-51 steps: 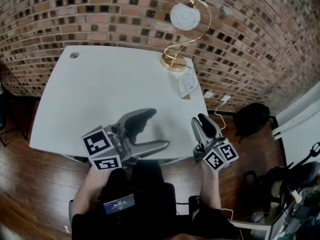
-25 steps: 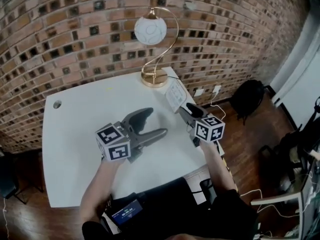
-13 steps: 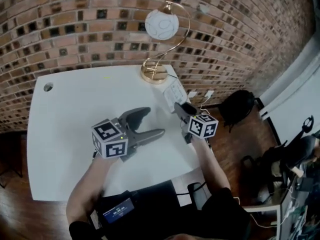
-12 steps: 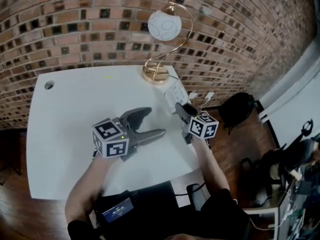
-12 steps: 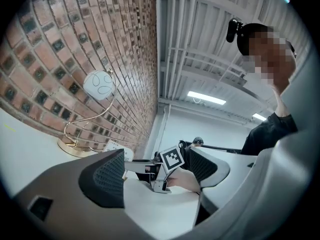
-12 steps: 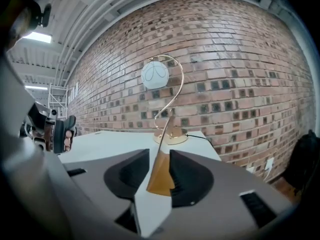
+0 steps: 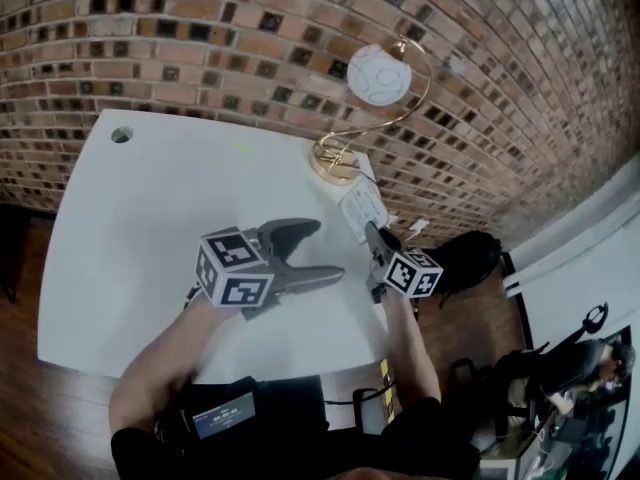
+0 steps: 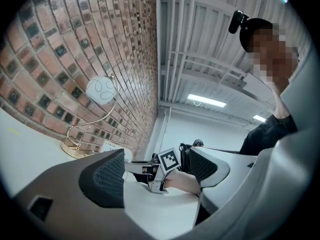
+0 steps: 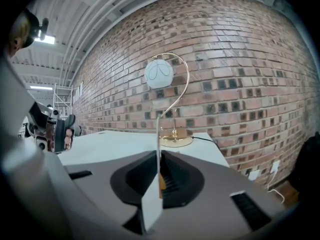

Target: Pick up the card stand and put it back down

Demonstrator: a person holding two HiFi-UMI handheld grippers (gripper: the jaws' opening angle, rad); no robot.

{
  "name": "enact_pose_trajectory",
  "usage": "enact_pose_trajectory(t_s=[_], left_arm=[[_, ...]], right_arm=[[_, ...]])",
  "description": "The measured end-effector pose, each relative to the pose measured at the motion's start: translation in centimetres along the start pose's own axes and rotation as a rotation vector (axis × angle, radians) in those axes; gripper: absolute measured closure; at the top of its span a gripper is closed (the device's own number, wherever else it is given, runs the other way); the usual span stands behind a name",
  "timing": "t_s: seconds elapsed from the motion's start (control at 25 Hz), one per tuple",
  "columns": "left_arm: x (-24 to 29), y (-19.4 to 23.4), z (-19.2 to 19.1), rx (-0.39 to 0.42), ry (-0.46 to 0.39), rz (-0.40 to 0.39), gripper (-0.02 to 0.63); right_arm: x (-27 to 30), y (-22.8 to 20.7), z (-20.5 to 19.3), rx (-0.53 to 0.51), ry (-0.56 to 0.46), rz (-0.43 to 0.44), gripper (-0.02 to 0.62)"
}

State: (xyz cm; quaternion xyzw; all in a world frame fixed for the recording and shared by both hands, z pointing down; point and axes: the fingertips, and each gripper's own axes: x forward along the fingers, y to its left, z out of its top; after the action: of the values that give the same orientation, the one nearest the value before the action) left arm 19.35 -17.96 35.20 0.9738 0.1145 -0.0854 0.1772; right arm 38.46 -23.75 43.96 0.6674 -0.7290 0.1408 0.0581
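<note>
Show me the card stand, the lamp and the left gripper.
card stand (image 7: 362, 205), head view, on its white card face.
lamp (image 7: 379, 72), head view, on its round white shade.
left gripper (image 7: 326, 249), head view, midway between its open fingers.

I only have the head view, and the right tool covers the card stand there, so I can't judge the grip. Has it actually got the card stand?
Observer: Yes. In the right gripper view the right tool is shut on the card stand. Its jaws have just been closing, and the thin white card sits edge-on between them.
Operator: Good. From above, the left tool looks open. Is anything between its jaws?
Observer: No. In the left gripper view the left tool is open with nothing between its jaws. Through the gap you only see the right tool in the person's hand, further off.
</note>
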Motion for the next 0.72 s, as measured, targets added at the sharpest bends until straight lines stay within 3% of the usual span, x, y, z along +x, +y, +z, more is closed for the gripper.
enact_pose_trajectory(t_s=[0.28, 0.72], left_arm=[[-1.0, 0.6, 1.0, -0.014, -0.025, 0.015, 0.207], [-2.7, 1.7, 2.8, -0.029, -0.090, 0.041, 0.207]], right_arm=[[-0.3, 2.8, 2.4, 0.041, -0.073, 0.106, 0.566], [-0.1, 10.3, 8.8, 0.033, -0.240, 0.403, 0.566]])
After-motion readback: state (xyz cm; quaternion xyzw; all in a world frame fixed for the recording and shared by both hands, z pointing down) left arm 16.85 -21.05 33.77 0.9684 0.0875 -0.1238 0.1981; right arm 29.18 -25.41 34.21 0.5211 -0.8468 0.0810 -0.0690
